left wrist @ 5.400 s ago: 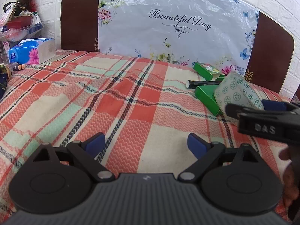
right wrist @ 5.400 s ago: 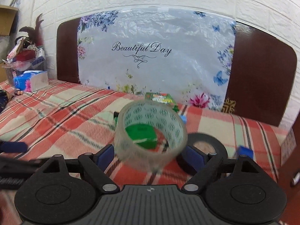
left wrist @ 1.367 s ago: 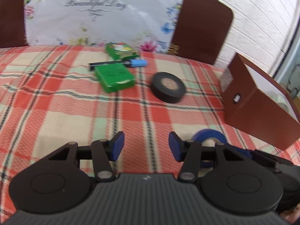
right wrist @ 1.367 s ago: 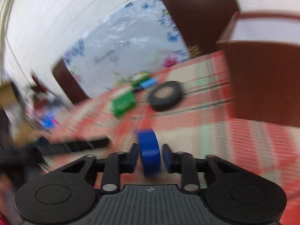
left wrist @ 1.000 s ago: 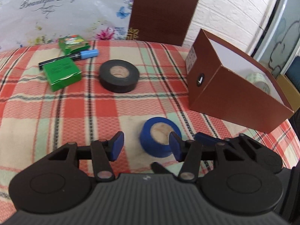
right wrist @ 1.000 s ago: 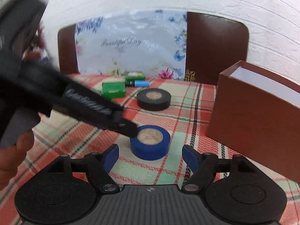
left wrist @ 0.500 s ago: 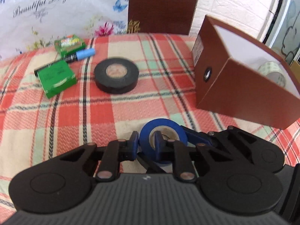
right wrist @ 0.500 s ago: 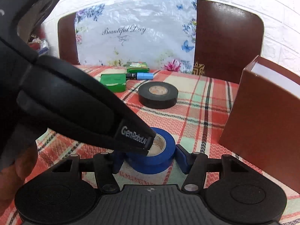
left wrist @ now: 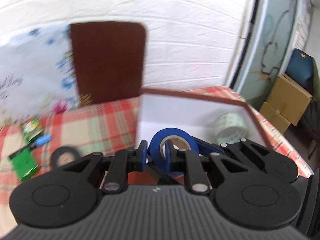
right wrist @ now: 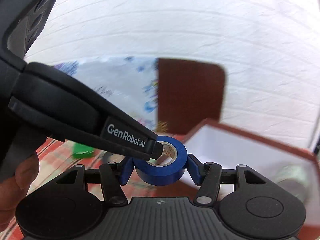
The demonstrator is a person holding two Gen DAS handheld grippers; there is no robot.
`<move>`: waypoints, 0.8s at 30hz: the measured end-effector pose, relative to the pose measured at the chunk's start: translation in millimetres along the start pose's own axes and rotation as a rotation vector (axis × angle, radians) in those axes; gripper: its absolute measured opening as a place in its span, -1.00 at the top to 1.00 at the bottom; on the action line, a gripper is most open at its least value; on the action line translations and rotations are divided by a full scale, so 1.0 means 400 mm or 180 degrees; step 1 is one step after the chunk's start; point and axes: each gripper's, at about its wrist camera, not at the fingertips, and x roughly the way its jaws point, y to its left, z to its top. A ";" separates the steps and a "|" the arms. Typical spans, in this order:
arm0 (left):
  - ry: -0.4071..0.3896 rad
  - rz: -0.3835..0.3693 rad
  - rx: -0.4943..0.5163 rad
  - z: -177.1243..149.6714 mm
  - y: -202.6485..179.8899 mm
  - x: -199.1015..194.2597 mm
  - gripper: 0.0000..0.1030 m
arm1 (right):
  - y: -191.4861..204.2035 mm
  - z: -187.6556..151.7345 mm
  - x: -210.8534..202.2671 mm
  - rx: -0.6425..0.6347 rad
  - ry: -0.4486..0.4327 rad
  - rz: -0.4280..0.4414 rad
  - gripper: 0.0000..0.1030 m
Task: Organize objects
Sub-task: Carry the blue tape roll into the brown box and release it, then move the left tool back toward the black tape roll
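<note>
Both grippers hold the blue tape roll (left wrist: 176, 140) in the air by the near wall of the brown box (left wrist: 202, 98). My left gripper (left wrist: 156, 156) is shut on the roll's wall, one finger inside its core. My right gripper (right wrist: 160, 168) clamps the same blue tape roll (right wrist: 162, 172) across its outer sides. The left gripper's body (right wrist: 66, 108) crosses the right wrist view. The box has a white inside and holds a patterned clear tape roll (left wrist: 230, 126).
A black tape roll (left wrist: 64, 156), green boxes (left wrist: 22, 164) and a blue-capped marker (left wrist: 42, 140) lie on the checked cloth to the left. A brown chair back (left wrist: 108, 60) stands behind. Cardboard boxes (left wrist: 284, 106) sit on the floor at the right.
Both grippers have lifted the blue tape roll off the cloth and carried it up and right toward the open box. Both views are blurred by motion.
</note>
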 end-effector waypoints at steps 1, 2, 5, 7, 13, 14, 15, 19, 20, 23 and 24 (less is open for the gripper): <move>-0.0002 -0.0033 0.0029 0.007 -0.018 0.018 0.61 | -0.023 0.004 -0.003 0.0011 -0.0020 -0.0061 -0.07; 0.0007 -0.0057 0.0057 0.010 -0.035 0.038 0.61 | -0.045 0.005 -0.003 0.0030 -0.0030 -0.0122 -0.07; 0.0080 -0.0094 0.0146 0.013 -0.079 0.102 0.61 | -0.108 -0.007 0.013 0.0136 0.0014 -0.0269 -0.07; 0.0133 -0.0112 0.0183 0.009 -0.102 0.138 0.61 | -0.145 -0.024 0.034 0.0242 0.0082 -0.0354 -0.06; 0.0167 0.0062 0.0332 -0.004 -0.120 0.173 0.47 | -0.210 -0.071 0.074 0.0495 0.0218 -0.0574 -0.17; 0.0130 0.0082 0.0359 -0.005 -0.115 0.163 0.39 | -0.214 -0.072 0.071 0.0517 0.0198 -0.0598 -0.19; 0.0094 0.0134 0.0385 -0.006 -0.108 0.150 0.37 | -0.216 -0.072 0.065 0.0505 0.0179 -0.0597 -0.19; -0.0068 0.0335 0.0422 -0.006 -0.072 0.083 0.23 | -0.178 -0.075 0.032 0.0351 0.0067 -0.0603 -0.19; -0.0100 0.0410 0.0435 -0.009 -0.060 0.065 0.18 | -0.164 -0.068 0.035 0.0313 0.0022 -0.0607 -0.19; -0.0172 0.0584 0.0348 -0.025 -0.002 0.016 0.08 | -0.124 -0.052 0.005 0.0264 -0.0152 -0.0525 -0.20; -0.0190 0.0615 0.0287 -0.034 0.025 -0.003 0.07 | -0.106 -0.048 -0.003 0.0245 -0.0208 -0.0486 -0.22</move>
